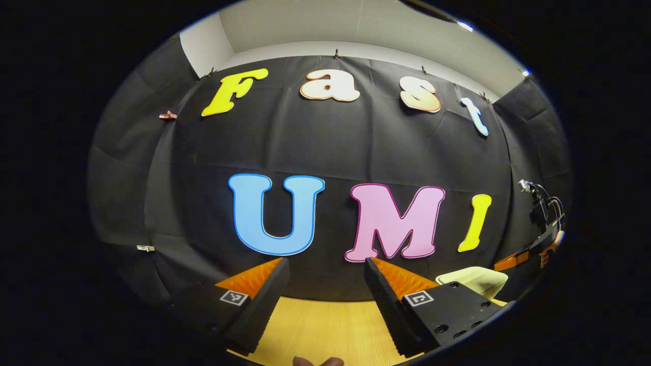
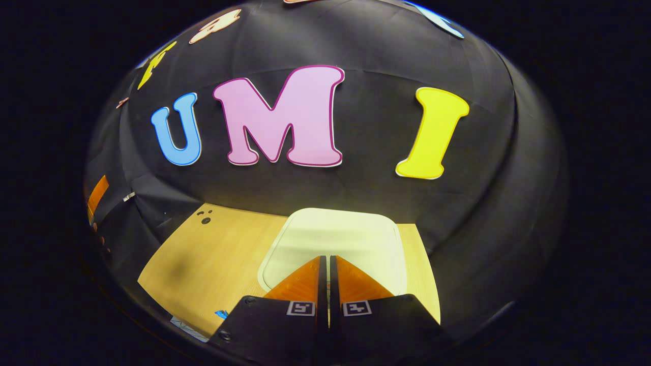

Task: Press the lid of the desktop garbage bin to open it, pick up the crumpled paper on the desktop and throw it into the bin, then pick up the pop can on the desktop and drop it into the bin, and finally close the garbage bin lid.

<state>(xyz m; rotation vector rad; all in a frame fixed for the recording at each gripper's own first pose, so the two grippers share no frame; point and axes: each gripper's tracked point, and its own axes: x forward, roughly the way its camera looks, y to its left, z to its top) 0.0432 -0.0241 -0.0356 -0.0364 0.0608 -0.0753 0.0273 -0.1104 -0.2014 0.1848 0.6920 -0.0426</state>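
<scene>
The pale cream, rounded-square plastic bin lid (image 2: 335, 239) — one, closed — lies just beyond your right gripper (image 2: 325, 264), fingers together; your left gripper (image 1: 325, 269) stands spread, empty, over the wooden table (image 1: 325, 325).

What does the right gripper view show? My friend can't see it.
The right gripper, closed with nothing between its fingers, points down at the shut pale lid of the garbage bin. The bin stands on a wooden table near the black cloth wall.
</scene>
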